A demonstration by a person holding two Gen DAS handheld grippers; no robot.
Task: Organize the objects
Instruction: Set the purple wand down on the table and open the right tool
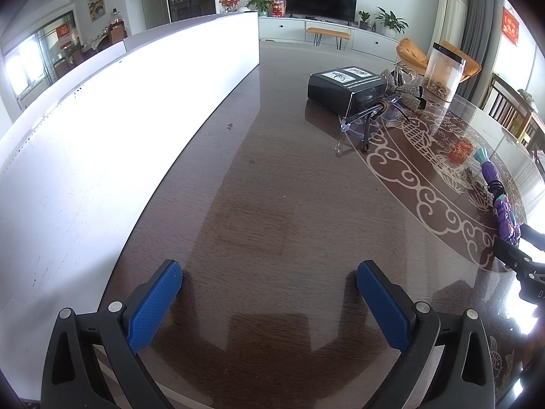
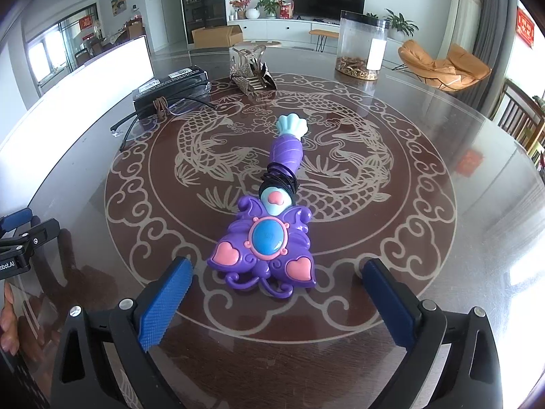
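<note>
The right gripper (image 2: 276, 303) points down at the table, and its two blue pads (image 2: 165, 301) are far apart. Nothing is squeezed between them. A purple toy wand (image 2: 264, 242) lies flat on the table just in front of the pads, with its wide butterfly end near the gripper and its pale blue shell tip pointing away. It has a blue oval in the middle, two pink hearts, and a black hair tie (image 2: 279, 179) wrapped around its handle. The pads do not touch it.

The left gripper (image 1: 269, 306) also points down at the table. Its pads are wide apart too, with only bare dark wood between them. In the right wrist view, some fingers (image 2: 8, 320) show at the left edge.

The table (image 2: 425, 136) is round, dark brown and shiny, with a pale pattern of two fish and curly clouds. Farther back sit a black box (image 2: 170, 88), a pair of glasses (image 2: 163, 110) just beside it, a sparkly bow (image 2: 250, 73), and a clear jar (image 2: 361, 46) with brown bits at the bottom. A tall white board (image 1: 102, 136) stands along the left side.

Behind the table are a TV (image 2: 328, 0), green plants, a white cabinet and an orange chair (image 2: 442, 64).
</note>
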